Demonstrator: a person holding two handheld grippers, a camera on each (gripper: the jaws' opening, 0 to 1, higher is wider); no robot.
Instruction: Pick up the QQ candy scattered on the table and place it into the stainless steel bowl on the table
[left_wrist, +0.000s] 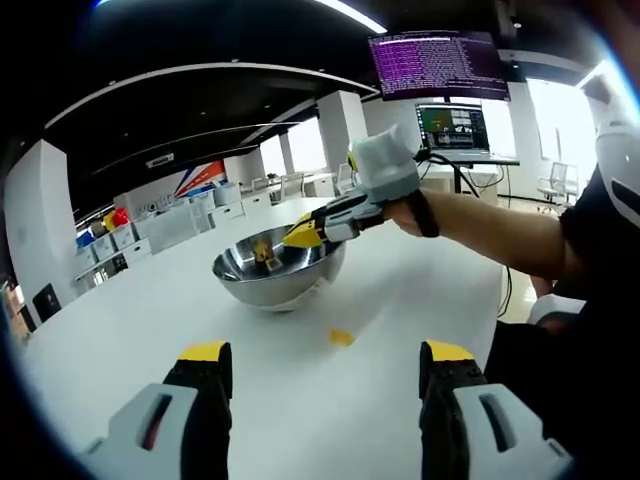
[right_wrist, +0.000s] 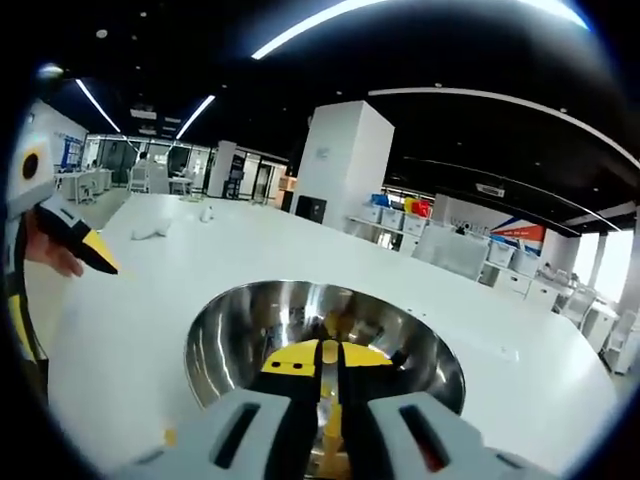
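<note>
**A:** So where are the grippers at?

**B:** My right gripper (right_wrist: 330, 352) is hanging right over the stainless steel bowl (right_wrist: 230, 330), yellow tips pressed together with only a thin seam between them. Can't tell if there's a candy pinched in there, nothing pokes out. In the left gripper view I see it reaching in from the right, tips (left_wrist: 300, 235) at the bowl's rim. My left gripper (left_wrist: 325, 365) is spread wide, jaws well apart, nothing in it, low over the white table (left_wrist: 150, 330).

**A:** What's in the bowl?

**B:** It's round, shiny, mirror-smooth inside, so lots of yellow reflections. There's a small yellow piece (left_wrist: 262, 250) on the inside wall, looks like a QQ candy, though I can't rule out a reflection.

**A:** Anything left out?

**B:** One small yellow candy (left_wrist: 341, 337) on the table just in front of the bowl, between it and my left jaws. Table's smooth and glossy.
</note>
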